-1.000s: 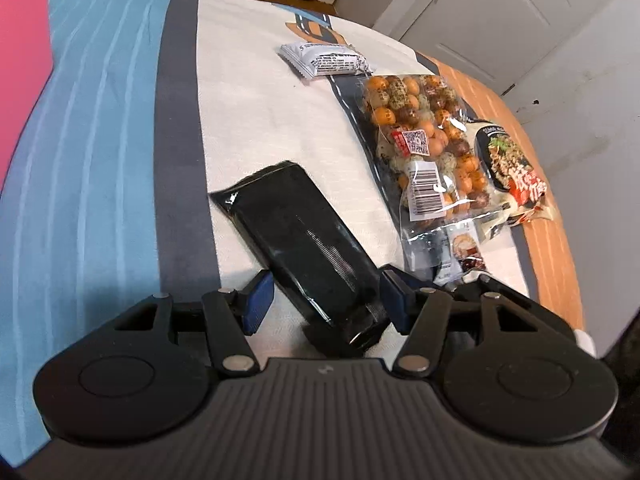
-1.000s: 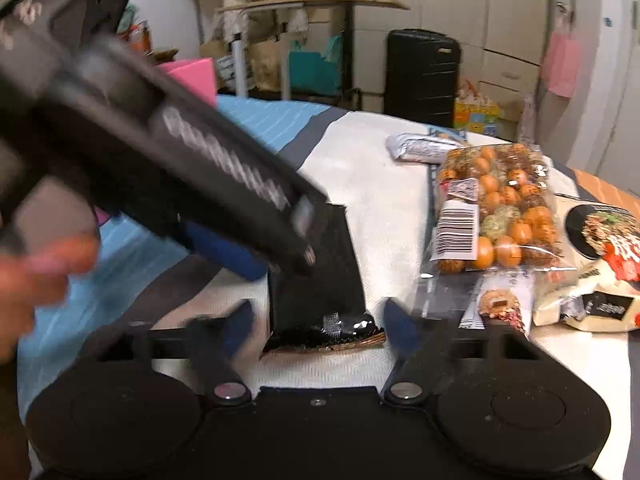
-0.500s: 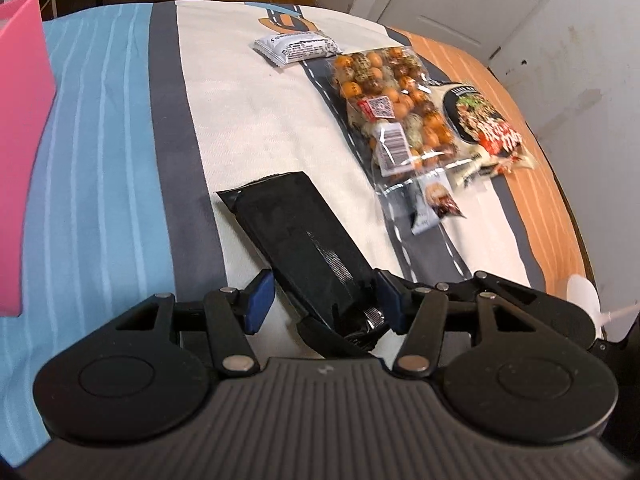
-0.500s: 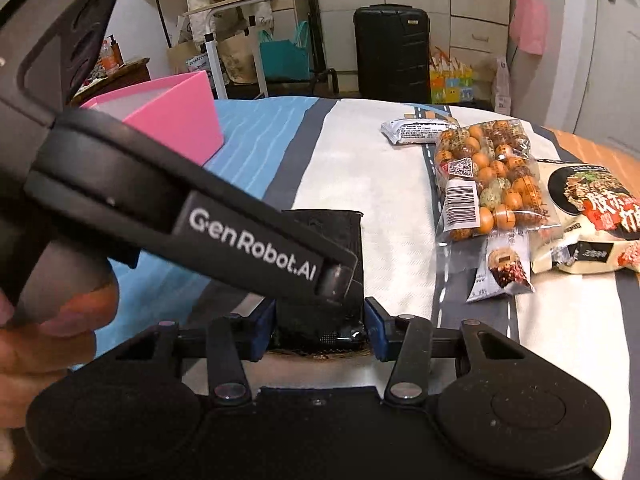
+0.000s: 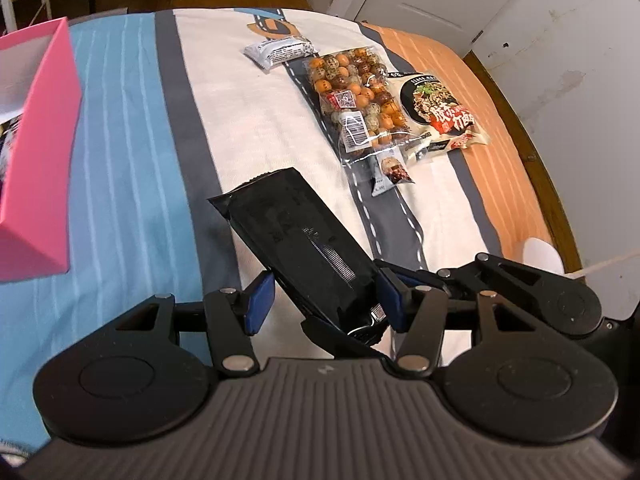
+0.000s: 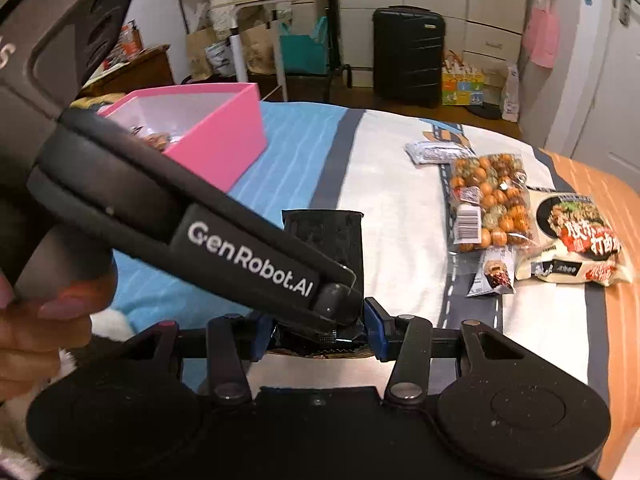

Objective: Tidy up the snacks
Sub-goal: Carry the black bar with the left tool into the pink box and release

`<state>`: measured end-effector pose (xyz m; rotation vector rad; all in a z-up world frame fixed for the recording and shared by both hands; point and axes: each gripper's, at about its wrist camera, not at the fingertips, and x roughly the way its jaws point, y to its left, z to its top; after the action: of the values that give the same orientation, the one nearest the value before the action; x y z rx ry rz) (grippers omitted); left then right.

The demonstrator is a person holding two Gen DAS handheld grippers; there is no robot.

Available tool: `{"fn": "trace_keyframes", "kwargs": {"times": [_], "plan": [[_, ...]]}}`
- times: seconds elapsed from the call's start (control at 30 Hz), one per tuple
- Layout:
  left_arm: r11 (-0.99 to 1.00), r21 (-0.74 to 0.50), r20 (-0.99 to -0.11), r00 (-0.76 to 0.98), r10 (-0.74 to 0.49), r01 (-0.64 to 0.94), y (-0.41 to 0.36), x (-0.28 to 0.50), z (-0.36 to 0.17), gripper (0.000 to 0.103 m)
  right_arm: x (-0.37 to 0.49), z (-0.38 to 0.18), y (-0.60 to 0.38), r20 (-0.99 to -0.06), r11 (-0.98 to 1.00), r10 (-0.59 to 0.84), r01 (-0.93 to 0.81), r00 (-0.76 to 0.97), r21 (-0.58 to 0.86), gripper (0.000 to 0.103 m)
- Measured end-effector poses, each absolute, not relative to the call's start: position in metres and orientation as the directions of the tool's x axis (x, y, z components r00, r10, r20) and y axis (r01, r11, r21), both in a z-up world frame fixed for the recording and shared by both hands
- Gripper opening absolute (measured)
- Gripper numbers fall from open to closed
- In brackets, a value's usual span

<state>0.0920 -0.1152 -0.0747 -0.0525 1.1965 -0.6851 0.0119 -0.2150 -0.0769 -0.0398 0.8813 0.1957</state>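
Lifted off the striped bedspread (image 5: 280,120) since the earlier frame: long black foil snack pouch (image 5: 304,240), right of the pink cardboard box (image 5: 36,160). Best kept level and carried leftward into that box. Right tongs (image 6: 316,334), just narrowed, clamped on its near end; left tongs (image 5: 324,300) half-open, straddling it, grip unclear.

- "GenRobot.AI" stands in white letters on the black arm of the left gripper (image 6: 316,322), seen from the right wrist.
- The noodle packet (image 6: 576,236) bears large white Chinese characters on red, too blurred to read.
- Barcode sticker on the bag of coated nuts (image 6: 490,204); digits unreadable.
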Motion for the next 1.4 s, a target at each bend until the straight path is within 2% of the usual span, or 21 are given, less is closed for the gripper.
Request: {"fn": "trace_keyframes", "kwargs": {"times": [0.2, 0.47, 0.63, 0.73, 0.83, 1.03, 1.23, 1.4], "plan": [[0.803, -0.389, -0.817, 0.234, -0.528, 0.452, -0.083, 0.078, -0.04, 0.055, 0.003, -0.044, -0.19, -0.74, 0.966, 0.183, -0.257, 0.647, 0.013, 0.053], [0.845, -0.364, -0.768, 0.387, -0.511, 0.393, -0.021, 0.071, 0.006, 0.055, 0.021, -0.007, -0.144, -0.686, 0.916, 0.263, -0.398, 0.678, -0.042, 0.053], [0.875, -0.355, -0.748, 0.462, -0.477, 0.328, 0.023, 0.089, 0.019, 0.055, 0.059, 0.001, -0.117, -0.67, 0.876, 0.357, -0.483, 0.651, -0.003, 0.053], [0.889, -0.375, -0.747, 0.483, -0.457, 0.262, 0.05, 0.104, 0.015, 0.057, 0.073, -0.004, -0.094, -0.656, 0.827, 0.401, -0.56, 0.64, -0.042, 0.053], [0.895, -0.402, -0.749, 0.494, -0.442, 0.192, 0.076, 0.117, 0.004, 0.057, 0.091, -0.011, -0.078, -0.663, 0.803, 0.443, -0.597, 0.604, -0.006, 0.053], [0.908, -0.404, -0.75, 0.53, -0.396, 0.107, 0.1, 0.154, -0.015, 0.058, 0.128, -0.022, -0.05, -0.674, 0.785, 0.444, -0.619, 0.591, -0.026, 0.053], [0.903, -0.425, -0.757, 0.52, -0.395, 0.067, 0.101, 0.201, -0.047, 0.056, 0.174, -0.047, -0.037, -0.728, 0.777, 0.38, -0.623, 0.571, -0.084, 0.053], [0.894, -0.446, -0.749, 0.532, -0.394, 0.034, 0.111, 0.211, -0.072, 0.056, 0.196, -0.057, -0.03, -0.771, 0.777, 0.398, -0.629, 0.497, -0.004, 0.053]]}}
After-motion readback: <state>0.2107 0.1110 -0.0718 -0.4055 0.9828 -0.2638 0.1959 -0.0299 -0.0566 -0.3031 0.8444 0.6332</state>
